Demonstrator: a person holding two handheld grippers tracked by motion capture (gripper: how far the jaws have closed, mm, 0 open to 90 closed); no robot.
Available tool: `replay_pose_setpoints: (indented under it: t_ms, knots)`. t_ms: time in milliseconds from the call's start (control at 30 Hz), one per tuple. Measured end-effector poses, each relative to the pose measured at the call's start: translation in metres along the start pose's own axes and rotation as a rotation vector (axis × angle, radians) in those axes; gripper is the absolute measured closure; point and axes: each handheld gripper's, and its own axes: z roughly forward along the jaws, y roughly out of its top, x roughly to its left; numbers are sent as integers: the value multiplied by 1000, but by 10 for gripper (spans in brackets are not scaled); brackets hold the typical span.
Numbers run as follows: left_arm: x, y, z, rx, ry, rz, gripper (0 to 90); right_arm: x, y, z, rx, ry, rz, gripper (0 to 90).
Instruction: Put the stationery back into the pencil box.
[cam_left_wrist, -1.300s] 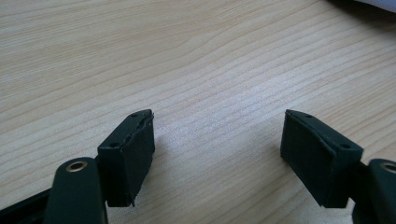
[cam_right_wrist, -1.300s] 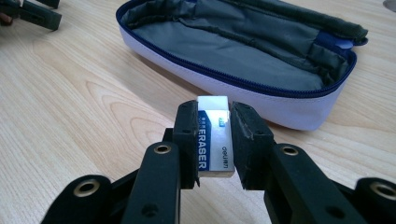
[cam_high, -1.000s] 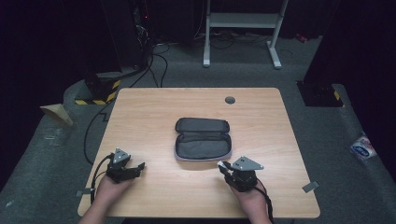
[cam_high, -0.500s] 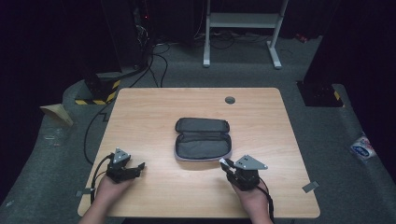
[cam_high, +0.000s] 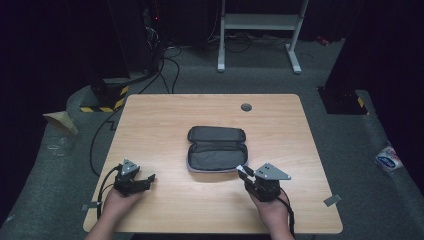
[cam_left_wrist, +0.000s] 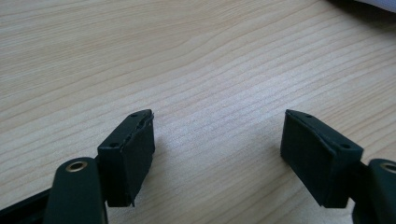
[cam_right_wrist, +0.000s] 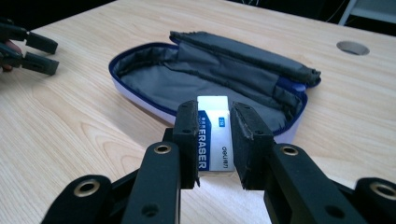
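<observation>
Table (cam_high: 165, 125): pale wood-grain top, fine straight grain, smooth with a soft satin sheen; a round grey grommet (cam_high: 246, 107) is set in it, material not told

Pencil case (cam_right_wrist: 210, 74): woven cloth, matt; dark grey lining, slightly creased, edged with blue piping along the zip line; a pale lavender outer shell is seen at the rim

Eraser (cam_right_wrist: 215, 135): white block, smooth and matt, wrapped in a printed blue-and-white paper sleeve of faint gloss

Right gripper (cam_right_wrist: 213, 140): black plastic, matt, jaw faces roughly textured; brass-coloured metal eyelets are set in the arms

Left gripper (cam_left_wrist: 217, 154): the same matt black plastic, jaw blocks smooth-faced, with a brass-coloured eyelet

Floor (cam_high: 345, 135): grey carpet, rough and matt
</observation>
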Motion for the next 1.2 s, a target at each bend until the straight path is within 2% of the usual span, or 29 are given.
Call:
replay_pose_setpoints:
  t_ms: [200, 333, 633, 833, 1200]
  knots:
    - [0, 0, 0, -2, -1, 1, 262, 2, 7, 1, -22, 1, 1, 724]
    - [0, 0, 0, -2, -1, 0, 262, 1, 15, 8, -40, 2, 12, 725]
    - [0, 0, 0, -2, -2, -1, 262, -3, 31, 24, -30, -6, 20, 725]
    - [0, 0, 0, 1, -2, 4, 261, -7, 38, 29, -29, -35, 13, 725]
    - [1, 0, 0, 0, -7, 7, 258, -15, 47, 33, -19, -58, 27, 726]
